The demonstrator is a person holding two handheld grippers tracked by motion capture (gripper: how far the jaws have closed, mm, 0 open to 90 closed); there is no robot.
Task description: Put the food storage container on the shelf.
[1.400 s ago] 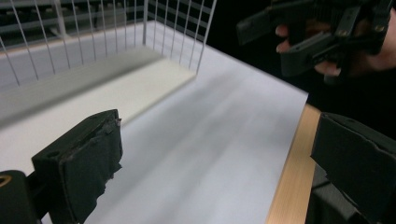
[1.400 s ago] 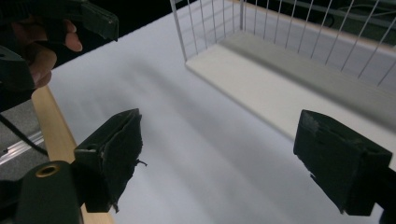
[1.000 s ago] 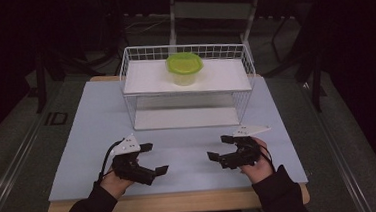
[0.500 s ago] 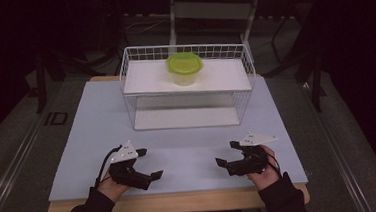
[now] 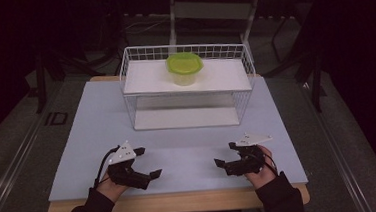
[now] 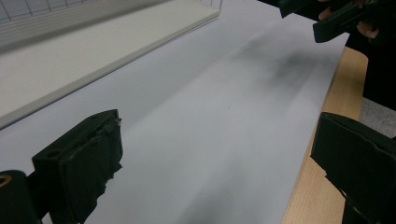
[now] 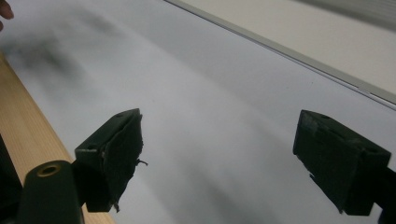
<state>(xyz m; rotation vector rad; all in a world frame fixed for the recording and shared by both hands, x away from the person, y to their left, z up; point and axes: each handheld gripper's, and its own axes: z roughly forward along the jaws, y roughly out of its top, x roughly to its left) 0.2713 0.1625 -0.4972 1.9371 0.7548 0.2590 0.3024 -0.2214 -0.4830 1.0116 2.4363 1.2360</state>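
Note:
Low over the pale table top [image 5: 189, 151], near its front edge, my left gripper [image 5: 148, 162] is held open with nothing between its jaws. My right gripper [image 5: 224, 153] mirrors it on the right, open and empty too. The two point inward at each other. In the left gripper view, my left gripper [image 6: 219, 135] spans bare table, and the right gripper [image 6: 327, 18] shows at the top right. The same bare surface lies between the jaws of my right gripper [image 7: 219, 130] in the right gripper view. A lime-green lidded tub [image 5: 185, 67] sits on the top shelf of a white wire rack [image 5: 135, 97].
The wire rack stands at the back middle of the table, with a white board [image 5: 187, 117] as its lower level; this board's edge [image 6: 93, 56] shows in the left gripper view. A wooden edge [image 5: 182, 201] borders the table's front. Dark floor and stands surround it.
Both hands have drawn back a little toward the table's front edge. The jaws stay open and the tub has not moved.

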